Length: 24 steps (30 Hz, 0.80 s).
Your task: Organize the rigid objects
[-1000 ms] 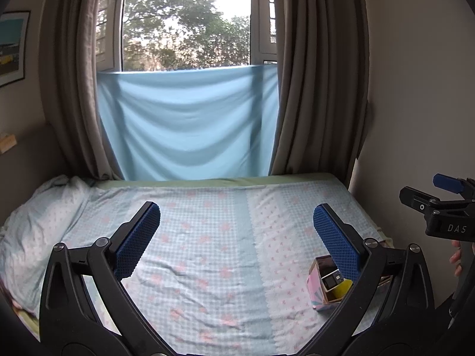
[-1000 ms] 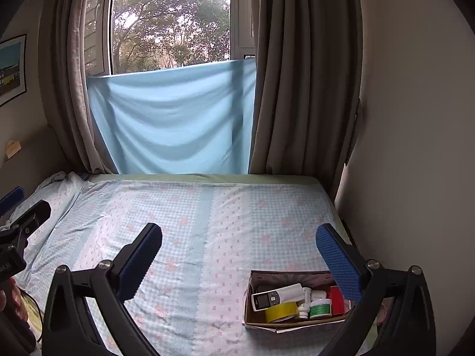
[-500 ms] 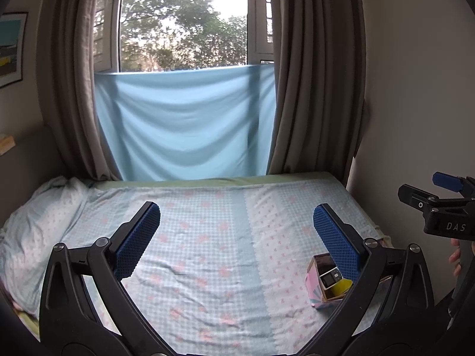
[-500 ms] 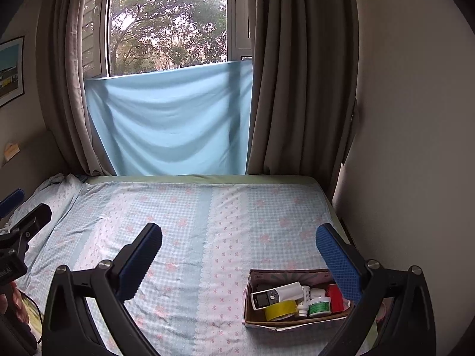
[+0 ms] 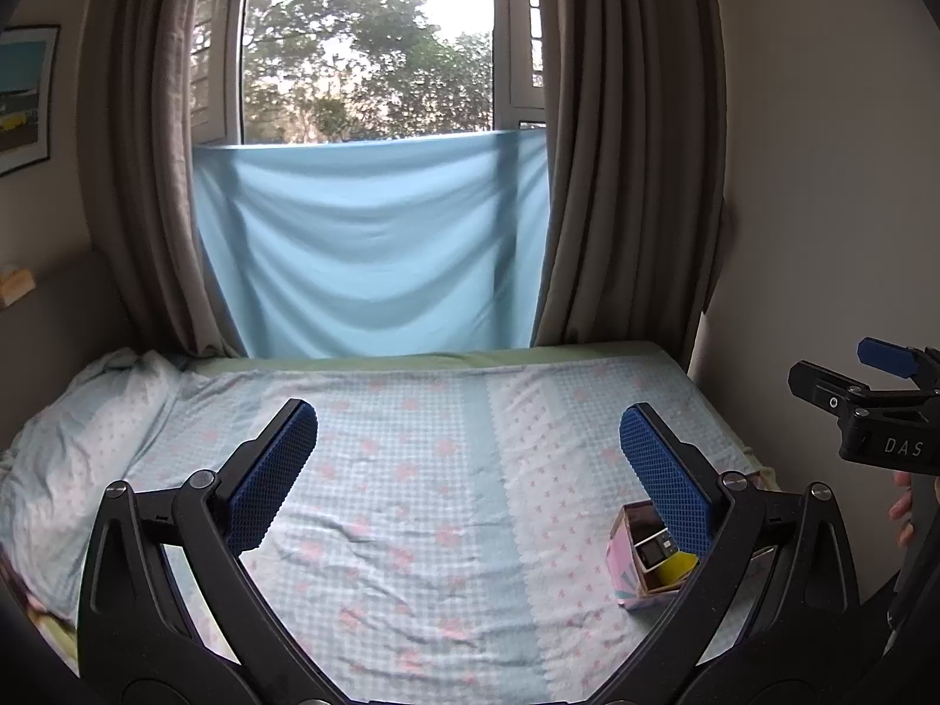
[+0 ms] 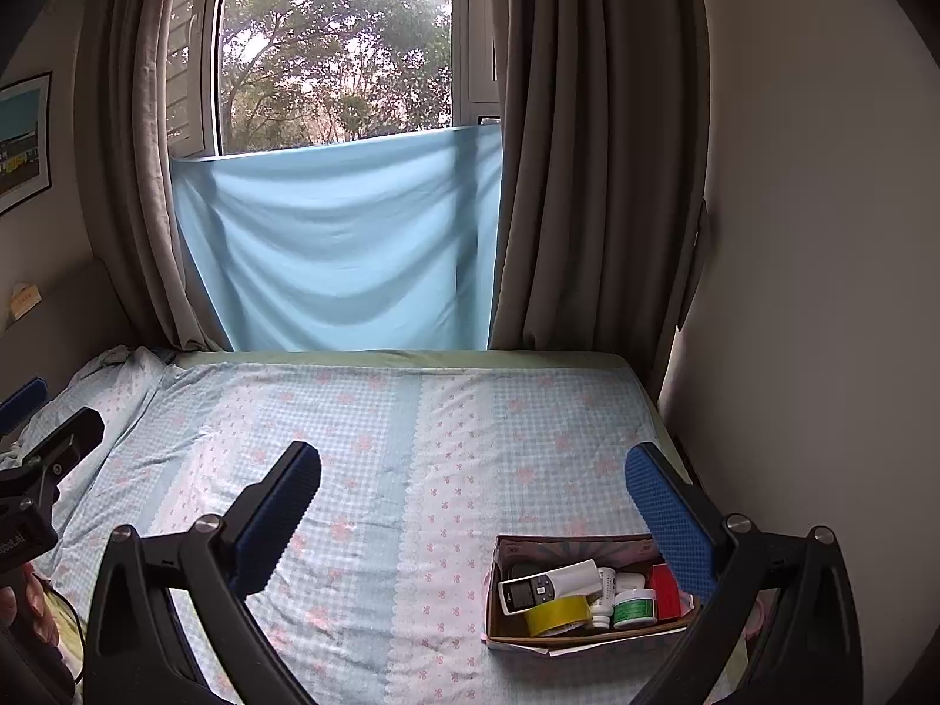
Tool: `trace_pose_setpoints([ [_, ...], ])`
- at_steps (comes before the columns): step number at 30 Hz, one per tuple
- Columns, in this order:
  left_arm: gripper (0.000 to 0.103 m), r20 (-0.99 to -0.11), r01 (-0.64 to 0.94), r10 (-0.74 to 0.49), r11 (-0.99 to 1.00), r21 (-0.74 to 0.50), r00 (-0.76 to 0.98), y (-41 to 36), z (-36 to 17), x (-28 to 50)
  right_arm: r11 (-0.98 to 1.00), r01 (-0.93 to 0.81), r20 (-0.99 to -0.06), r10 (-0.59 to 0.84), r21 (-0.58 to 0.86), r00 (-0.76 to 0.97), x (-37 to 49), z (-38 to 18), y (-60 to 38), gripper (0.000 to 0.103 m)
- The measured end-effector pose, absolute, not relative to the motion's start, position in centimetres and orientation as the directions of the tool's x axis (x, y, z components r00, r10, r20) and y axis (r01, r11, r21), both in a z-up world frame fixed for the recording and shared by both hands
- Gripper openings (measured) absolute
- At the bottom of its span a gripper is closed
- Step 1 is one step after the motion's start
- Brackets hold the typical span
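Note:
A small cardboard box stands on the bed at the near right. It holds a white remote, a yellow tape roll, a green-labelled jar, a small white bottle and a red item. In the left wrist view the box shows end-on, partly behind my right finger. My left gripper is open and empty above the bed. My right gripper is open and empty above the bed, left of and above the box.
The bed has a blue checked sheet with pink flowers. A pillow lies at the left. A blue cloth hangs under the window between brown curtains. A wall runs along the bed's right side.
Both views have shifted only slightly. The box and its contents have not moved, and both grippers stay open.

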<state>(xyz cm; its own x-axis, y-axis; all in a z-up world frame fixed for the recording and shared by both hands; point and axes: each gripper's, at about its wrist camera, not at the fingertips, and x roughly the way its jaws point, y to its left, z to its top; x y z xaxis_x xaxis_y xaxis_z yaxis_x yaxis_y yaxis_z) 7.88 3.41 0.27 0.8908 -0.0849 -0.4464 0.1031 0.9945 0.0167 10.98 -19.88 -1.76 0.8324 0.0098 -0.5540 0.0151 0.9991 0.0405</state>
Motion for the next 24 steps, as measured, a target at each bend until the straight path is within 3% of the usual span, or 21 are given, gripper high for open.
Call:
trace_pose_setpoints([
  [24, 0.103, -0.431, 0.106, -0.087, 0.994, 0.020, 0.898, 3.70, 0.46, 7.89, 0.999, 0.024, -0.541, 0.000, 0.038, 0.841, 11.25, -1.06, -20.00, 0.103],
])
